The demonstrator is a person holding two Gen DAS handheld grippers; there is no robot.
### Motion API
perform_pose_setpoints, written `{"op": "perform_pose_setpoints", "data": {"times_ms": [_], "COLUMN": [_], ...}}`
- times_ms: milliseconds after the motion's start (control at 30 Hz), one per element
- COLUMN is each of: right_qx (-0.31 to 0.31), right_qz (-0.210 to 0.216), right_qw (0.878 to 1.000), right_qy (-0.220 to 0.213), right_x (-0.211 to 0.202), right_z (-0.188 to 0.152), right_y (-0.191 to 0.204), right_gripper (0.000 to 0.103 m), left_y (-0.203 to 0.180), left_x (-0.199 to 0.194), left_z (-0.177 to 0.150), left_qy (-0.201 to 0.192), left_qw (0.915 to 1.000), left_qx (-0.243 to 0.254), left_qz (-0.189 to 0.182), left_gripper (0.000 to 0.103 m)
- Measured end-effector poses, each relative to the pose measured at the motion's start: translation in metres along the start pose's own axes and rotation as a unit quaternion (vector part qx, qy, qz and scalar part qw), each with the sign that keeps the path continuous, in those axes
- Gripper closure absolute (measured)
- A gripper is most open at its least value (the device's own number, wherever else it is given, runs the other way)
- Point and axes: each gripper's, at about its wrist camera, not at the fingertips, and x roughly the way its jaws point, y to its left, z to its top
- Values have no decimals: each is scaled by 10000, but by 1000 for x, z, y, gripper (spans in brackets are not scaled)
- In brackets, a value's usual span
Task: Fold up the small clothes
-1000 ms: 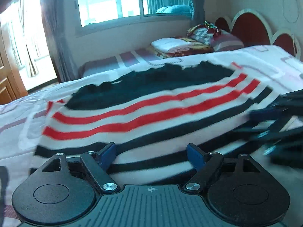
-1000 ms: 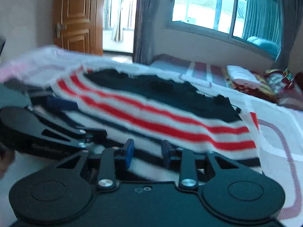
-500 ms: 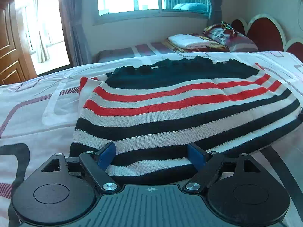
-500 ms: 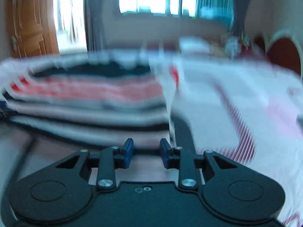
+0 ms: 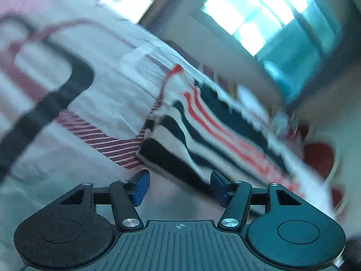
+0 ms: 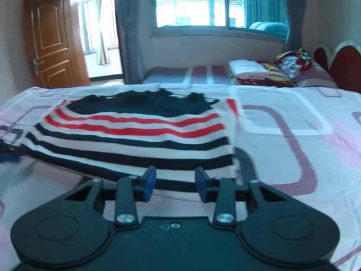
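A folded knit garment (image 6: 140,133) with black, white and red stripes lies flat on the pink-and-white bedsheet (image 6: 293,140). In the right wrist view my right gripper (image 6: 175,183) is open and empty, just short of the garment's near hem. In the left wrist view the picture is tilted and blurred; the garment (image 5: 203,131) lies ahead and to the right. My left gripper (image 5: 179,186) is open and empty beside its near left corner. A blue fingertip of the left gripper shows at the far left of the right wrist view (image 6: 9,158).
A second bed (image 6: 203,74) with folded bedding (image 6: 259,72) stands beyond under the window. A red headboard (image 6: 340,67) is at the right. A wooden door (image 6: 49,38) stands open at the left.
The left gripper has tilted and swung left, off the garment's hem to its left corner. The right gripper has opened wider and steadied, facing the garment's near hem.
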Motion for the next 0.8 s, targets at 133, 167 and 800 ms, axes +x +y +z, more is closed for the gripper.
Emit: {"op": "perform_pose_setpoints", "data": {"times_ms": [133, 167, 800], "right_qx": [135, 163, -8], "right_qz": [198, 272, 884], "right_qw": [9997, 9995, 9943], "right_qy": [44, 65, 590], "right_x": [11, 13, 136], "right_z": [5, 7, 53], "right_y": [11, 13, 58], "right_gripper": [67, 67, 100], "left_y": [17, 16, 10], "left_x": [20, 25, 54], "left_z": [8, 10, 39], "left_qy": [-210, -234, -830], "left_qw": [9953, 9952, 9871], "left_qx": [-855, -866, -1040], "left_qz": [-396, -401, -895], "left_gripper": [43, 43, 83]}}
